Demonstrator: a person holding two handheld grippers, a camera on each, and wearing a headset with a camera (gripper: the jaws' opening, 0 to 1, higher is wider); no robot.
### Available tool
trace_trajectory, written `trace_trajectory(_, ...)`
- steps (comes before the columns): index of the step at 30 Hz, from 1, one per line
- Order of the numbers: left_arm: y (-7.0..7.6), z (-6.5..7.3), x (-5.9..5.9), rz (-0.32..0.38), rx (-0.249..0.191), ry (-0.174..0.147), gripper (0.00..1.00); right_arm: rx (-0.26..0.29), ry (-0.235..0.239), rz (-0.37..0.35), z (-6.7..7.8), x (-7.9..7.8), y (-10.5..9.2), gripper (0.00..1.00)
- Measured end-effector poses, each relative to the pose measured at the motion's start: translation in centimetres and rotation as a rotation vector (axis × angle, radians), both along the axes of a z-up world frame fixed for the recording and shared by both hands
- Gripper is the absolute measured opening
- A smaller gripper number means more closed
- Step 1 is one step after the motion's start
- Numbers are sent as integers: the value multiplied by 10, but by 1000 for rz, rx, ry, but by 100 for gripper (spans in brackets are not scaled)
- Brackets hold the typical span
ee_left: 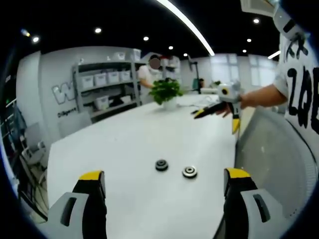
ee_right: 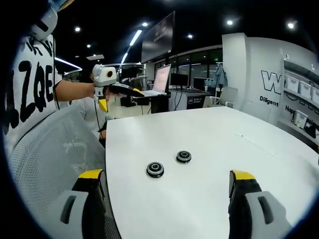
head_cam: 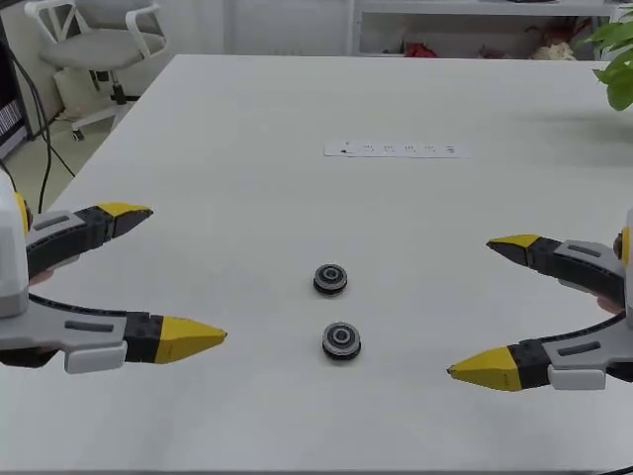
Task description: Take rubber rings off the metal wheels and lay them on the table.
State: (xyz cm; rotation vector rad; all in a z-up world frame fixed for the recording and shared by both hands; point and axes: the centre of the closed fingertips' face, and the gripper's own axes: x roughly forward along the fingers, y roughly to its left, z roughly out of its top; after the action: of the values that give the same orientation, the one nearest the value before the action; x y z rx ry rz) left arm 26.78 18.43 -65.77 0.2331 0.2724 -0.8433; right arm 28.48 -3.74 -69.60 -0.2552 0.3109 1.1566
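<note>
Two small metal wheels with dark rubber rings lie flat on the white table: the far wheel (head_cam: 330, 279) and the near wheel (head_cam: 341, 339). My left gripper (head_cam: 183, 272) hovers open at the left, level with them, nothing between its yellow tips. My right gripper (head_cam: 480, 307) hovers open at the right, also empty. In the left gripper view the wheels (ee_left: 161, 165) (ee_left: 189, 172) lie ahead between the jaws, with the right gripper (ee_left: 219, 115) beyond. In the right gripper view the wheels (ee_right: 155, 169) (ee_right: 183, 157) lie ahead, with the left gripper (ee_right: 119, 94) beyond.
A flat white label strip (head_cam: 392, 149) lies farther back on the table (head_cam: 247, 148). A potted plant (head_cam: 618, 59) stands at the far right corner. An office chair (head_cam: 94, 40) stands off the far left. A person sits beyond the plant (ee_left: 166, 92).
</note>
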Motion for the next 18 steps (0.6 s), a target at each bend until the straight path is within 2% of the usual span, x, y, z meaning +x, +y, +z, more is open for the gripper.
trace_trajectory(18, 0, -1, 1, -5, 5, 3, 100, -1, 2, 2, 0, 0, 2, 100)
